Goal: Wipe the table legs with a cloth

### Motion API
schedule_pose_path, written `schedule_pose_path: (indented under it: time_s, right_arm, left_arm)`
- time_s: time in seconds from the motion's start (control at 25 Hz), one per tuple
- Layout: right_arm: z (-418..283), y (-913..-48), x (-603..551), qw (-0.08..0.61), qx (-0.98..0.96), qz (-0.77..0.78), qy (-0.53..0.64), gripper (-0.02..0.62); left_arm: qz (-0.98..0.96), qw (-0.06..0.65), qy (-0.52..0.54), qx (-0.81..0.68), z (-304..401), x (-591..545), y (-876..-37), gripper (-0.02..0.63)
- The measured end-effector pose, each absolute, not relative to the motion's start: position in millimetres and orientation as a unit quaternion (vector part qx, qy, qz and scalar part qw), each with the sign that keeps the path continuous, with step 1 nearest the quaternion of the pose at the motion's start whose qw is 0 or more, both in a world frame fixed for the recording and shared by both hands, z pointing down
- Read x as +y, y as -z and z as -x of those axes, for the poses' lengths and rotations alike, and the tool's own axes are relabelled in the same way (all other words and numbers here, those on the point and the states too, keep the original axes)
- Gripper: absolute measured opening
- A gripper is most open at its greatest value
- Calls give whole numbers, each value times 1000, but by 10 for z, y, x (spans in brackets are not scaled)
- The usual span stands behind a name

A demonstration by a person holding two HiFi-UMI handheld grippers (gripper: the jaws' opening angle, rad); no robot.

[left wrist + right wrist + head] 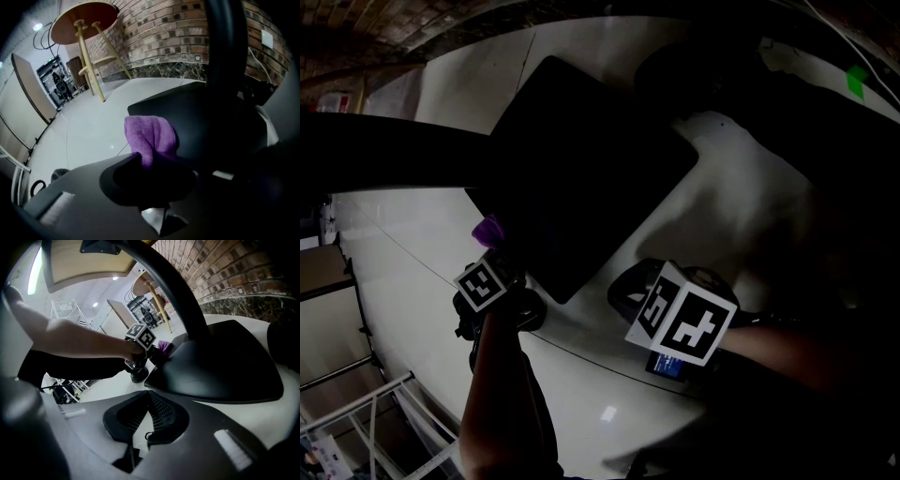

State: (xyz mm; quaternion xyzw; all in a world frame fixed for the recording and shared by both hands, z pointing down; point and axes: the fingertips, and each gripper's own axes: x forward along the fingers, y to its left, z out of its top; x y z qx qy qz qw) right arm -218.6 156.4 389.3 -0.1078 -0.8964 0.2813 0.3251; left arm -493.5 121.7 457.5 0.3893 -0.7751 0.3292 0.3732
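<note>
Purple cloth (151, 140) sits clamped in my left gripper (150, 160), mid-frame, beside the black table base (211, 122). My right gripper (148, 397) has its jaws together, empty.

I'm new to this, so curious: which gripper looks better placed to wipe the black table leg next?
Left. The left gripper clamps the purple cloth beside the black base; the right gripper holds nothing.

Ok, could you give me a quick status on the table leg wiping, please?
Left tool shut on purple cloth, by the black table base. Right tool shut, empty. Nothing blocking the leg.
</note>
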Motion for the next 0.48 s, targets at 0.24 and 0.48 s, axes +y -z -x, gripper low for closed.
schedule_pose_path:
  time_s: [0.24,0.48]
  right_arm:
    - [2178,-3914,1599,328,-896,110,-279,2]
    - [2162,-3982,1546,334,-894,102,-281,3]
  left_arm:
    - [-524,289,-299,-743,4470,300,-4204,72]
    - [-521,310,-301,-736,4650,331,-4270,75]
